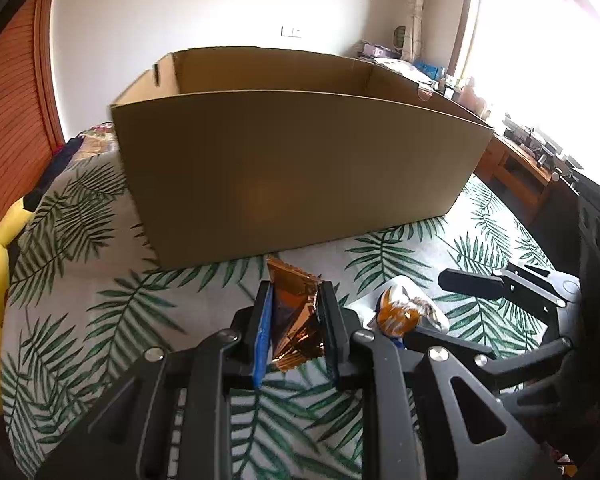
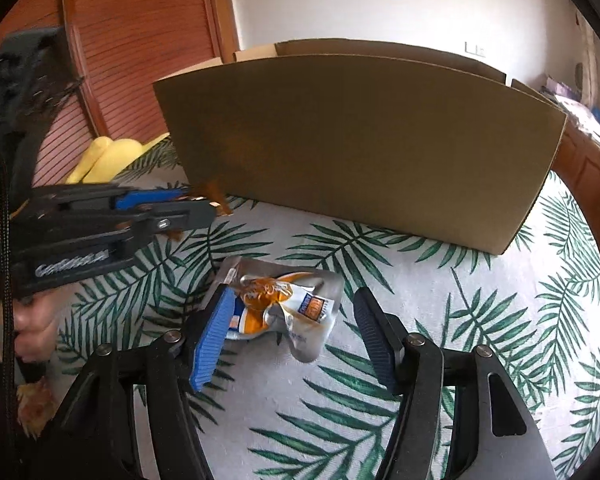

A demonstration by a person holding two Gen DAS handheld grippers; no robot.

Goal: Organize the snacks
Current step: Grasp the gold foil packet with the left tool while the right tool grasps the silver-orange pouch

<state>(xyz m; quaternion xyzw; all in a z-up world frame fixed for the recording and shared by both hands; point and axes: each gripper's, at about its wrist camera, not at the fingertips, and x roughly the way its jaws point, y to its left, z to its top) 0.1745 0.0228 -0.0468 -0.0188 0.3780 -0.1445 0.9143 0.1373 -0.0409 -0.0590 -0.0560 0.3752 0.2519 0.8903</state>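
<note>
Left gripper (image 1: 294, 328) clamped on copper foil packet (image 1: 296, 320), short of cardboard box (image 1: 292, 168) at 12 o'clock. Right gripper (image 2: 296, 340) open, straddling crumpled silver-orange pouch (image 2: 288, 308) on leaf-print cover (image 2: 480, 320); blue pad touching, other pad clear. Risks: thin foil slipping during lift over tall box wall; off-centre pouch skidding aside on closure; 2 grippers near, possible clash.

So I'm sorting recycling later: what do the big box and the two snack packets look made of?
Box: matte brown cardboard, folded flaps. Copper packet in left gripper: shiny foil, sharp creases. Silver-orange pouch: probably metallised film, crumpled, glinting.
</note>
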